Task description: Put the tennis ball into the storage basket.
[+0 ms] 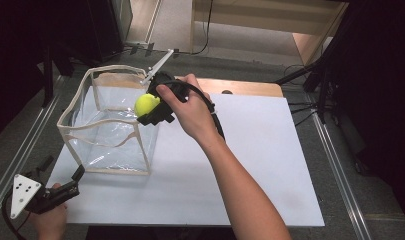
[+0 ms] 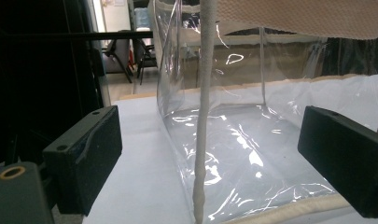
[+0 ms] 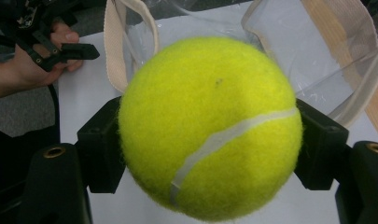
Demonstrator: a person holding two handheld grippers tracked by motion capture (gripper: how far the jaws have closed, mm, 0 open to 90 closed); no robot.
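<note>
Upper left of centre in the high view, the right gripper [image 1: 151,107] hung over the near right corner of a clear bag [image 1: 106,131] w/ cream trim, jaws clamped on a yellow-green tennis ball [image 1: 147,104]. Ball sat just above the bag's open top, at the rim. Right hand [image 1: 190,107] wrapped the gripper body, forearm running down to the bottom edge. In the right gripper view the tennis ball [image 3: 210,126] took up the frame's middle, pinched between both black jaws, bag rim & white table [image 3: 91,88] behind it.

Bottom left of the high view, the left gripper [image 1: 60,192] rested near the table's [image 1: 250,165] edge, close to the bag's lower left corner, not touching as far as could be told. In the left gripper view its jaws stood wide apart, nothing between them, w/ the bag's [image 2: 233,140] corner seam straight ahead.
</note>
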